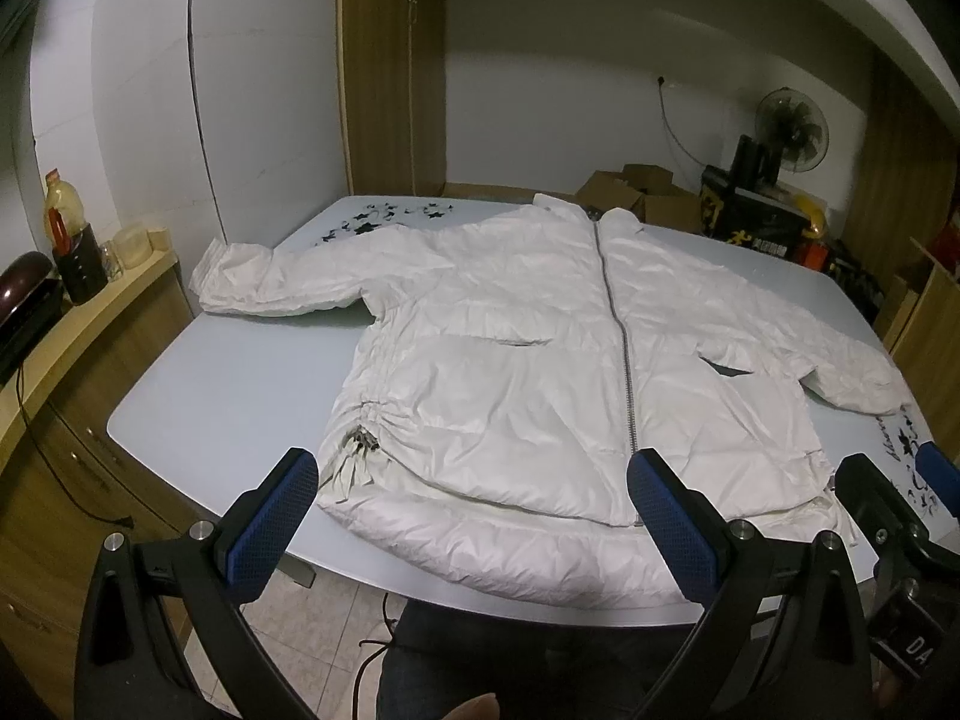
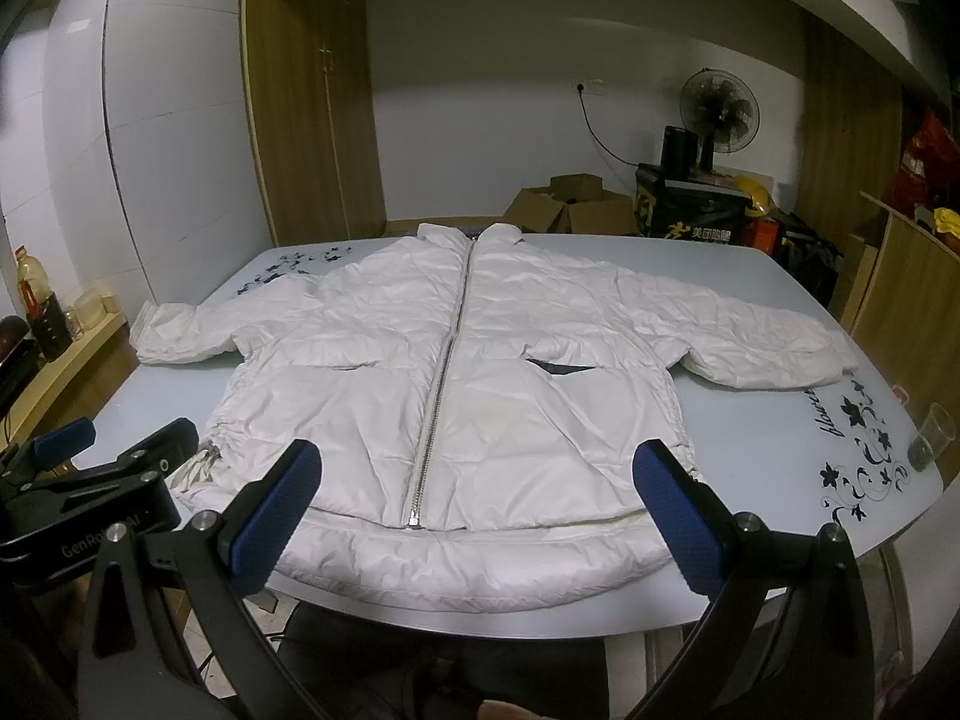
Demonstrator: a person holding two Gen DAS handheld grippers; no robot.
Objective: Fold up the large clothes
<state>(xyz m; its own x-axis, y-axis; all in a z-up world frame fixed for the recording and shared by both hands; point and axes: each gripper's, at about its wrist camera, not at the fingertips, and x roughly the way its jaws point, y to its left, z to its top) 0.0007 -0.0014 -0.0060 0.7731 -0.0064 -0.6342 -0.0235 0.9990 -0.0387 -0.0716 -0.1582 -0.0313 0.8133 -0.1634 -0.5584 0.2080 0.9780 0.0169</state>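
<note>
A white puffer jacket (image 1: 528,372) lies flat and face up on the pale blue table (image 1: 228,384), zipper closed, both sleeves spread out to the sides, collar at the far edge. It also shows in the right wrist view (image 2: 480,360). My left gripper (image 1: 471,519) is open and empty, held above the hem near the table's front edge, left of the zipper. My right gripper (image 2: 477,507) is open and empty, above the hem around the zipper's bottom end. The right gripper shows at the right of the left wrist view (image 1: 900,480); the left gripper shows at the left of the right wrist view (image 2: 114,444).
A wooden counter (image 1: 72,324) with a bottle and jars stands to the left. Cardboard boxes (image 2: 564,204), a black crate and a fan (image 2: 717,105) stand behind the table. A small glass (image 2: 930,438) sits on the table's right edge. A wooden cabinet (image 2: 912,282) stands to the right.
</note>
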